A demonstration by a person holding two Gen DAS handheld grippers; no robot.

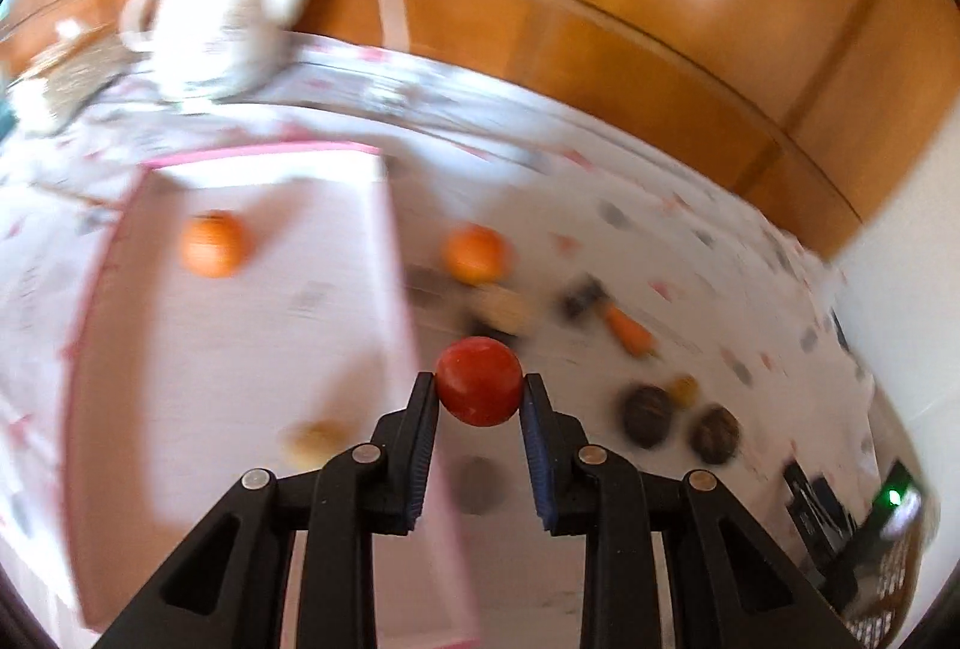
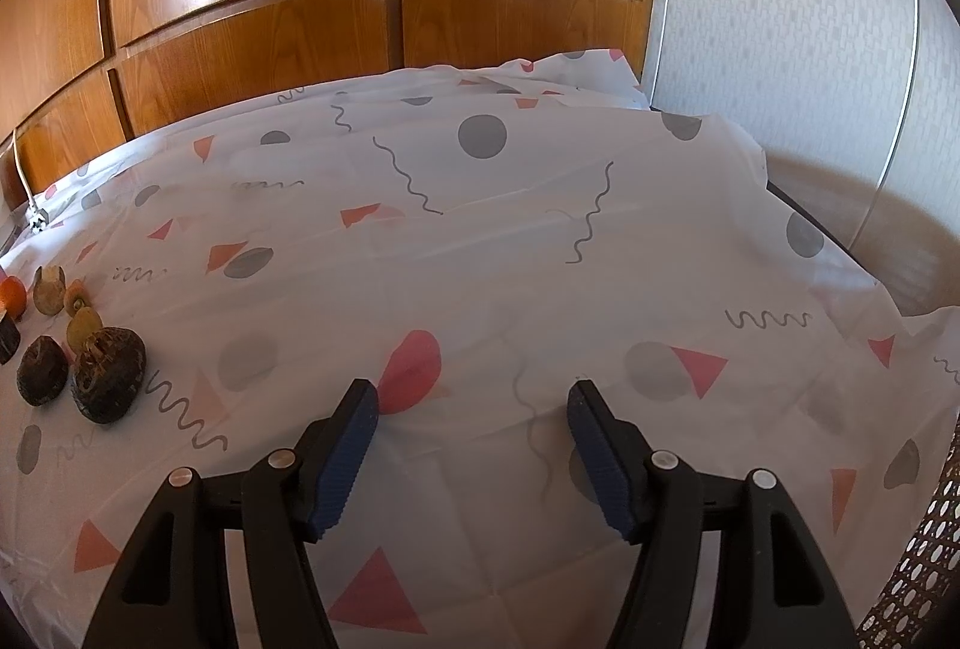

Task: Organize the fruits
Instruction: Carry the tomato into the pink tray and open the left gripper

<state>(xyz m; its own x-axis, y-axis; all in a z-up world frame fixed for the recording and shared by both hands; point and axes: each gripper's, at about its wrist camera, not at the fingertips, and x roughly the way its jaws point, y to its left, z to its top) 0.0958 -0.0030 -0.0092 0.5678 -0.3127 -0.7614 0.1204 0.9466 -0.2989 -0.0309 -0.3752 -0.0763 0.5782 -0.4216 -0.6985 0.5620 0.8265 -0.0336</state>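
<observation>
left gripper [image 1: 479,389] clamps round glossy red fruit [image 1: 479,379].

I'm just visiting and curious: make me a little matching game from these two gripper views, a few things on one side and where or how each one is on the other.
Things:
1. red fruit
2. right gripper
3. white teapot
4. orange fruit

Place or state:
A. lying on the pink-edged tray
B. open, holding nothing, above the patterned cloth
C. pinched between the fingers of the left gripper
D. standing at the far side of the table, beyond the tray

Pairs: 1-C, 2-B, 3-D, 4-A
</observation>
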